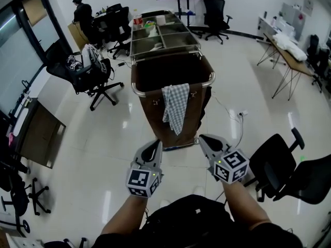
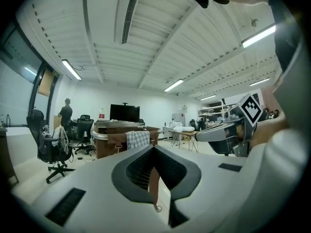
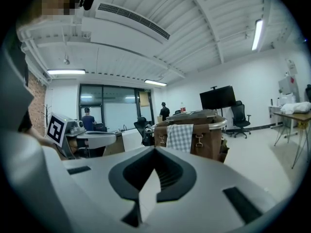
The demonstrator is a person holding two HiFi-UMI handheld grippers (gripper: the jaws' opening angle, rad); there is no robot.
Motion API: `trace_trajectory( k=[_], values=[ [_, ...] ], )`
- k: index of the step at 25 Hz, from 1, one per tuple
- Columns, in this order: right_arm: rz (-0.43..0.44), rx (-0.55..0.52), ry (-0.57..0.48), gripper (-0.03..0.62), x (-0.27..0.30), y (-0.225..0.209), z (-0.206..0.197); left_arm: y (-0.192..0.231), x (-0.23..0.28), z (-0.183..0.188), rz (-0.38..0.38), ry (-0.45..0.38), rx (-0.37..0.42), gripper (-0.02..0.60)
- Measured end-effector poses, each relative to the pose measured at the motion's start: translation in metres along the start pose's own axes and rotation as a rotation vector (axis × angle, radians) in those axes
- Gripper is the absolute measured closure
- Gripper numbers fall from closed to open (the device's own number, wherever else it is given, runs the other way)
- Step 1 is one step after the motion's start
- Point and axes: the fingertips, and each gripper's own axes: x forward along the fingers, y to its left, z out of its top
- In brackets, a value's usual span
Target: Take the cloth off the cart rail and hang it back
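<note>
A grey-and-white checked cloth [image 1: 175, 107] hangs over the chrome front rail [image 1: 144, 92] of a brown cart [image 1: 155, 115] that stands ahead of me. Both grippers are held side by side short of the cart, apart from the cloth. My left gripper [image 1: 155, 145] is shut with nothing in it, and so is my right gripper [image 1: 202, 139]. The left gripper view looks past its closed tips [image 2: 153, 147] at the cloth [image 2: 137, 139] far off. In the right gripper view the cloth [image 3: 180, 137] hangs beyond the closed tips [image 3: 155, 149].
Black office chairs stand at the left [image 1: 90, 79] and close at the right [image 1: 282, 164]. A desk [image 1: 289, 56] is at the far right, and a cable with a socket strip [image 1: 240, 113] lies on the floor by the cart. A person [image 1: 81, 12] stands at the back left.
</note>
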Motion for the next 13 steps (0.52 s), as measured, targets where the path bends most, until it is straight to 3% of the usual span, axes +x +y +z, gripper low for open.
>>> trace_trajectory(
  k=[13],
  values=[
    [-0.008,-0.043,0.013,0.582,0.007,0.015,0.011,0.018,-0.011,0.000,0.008,-0.010,-0.014,0.581]
  ],
)
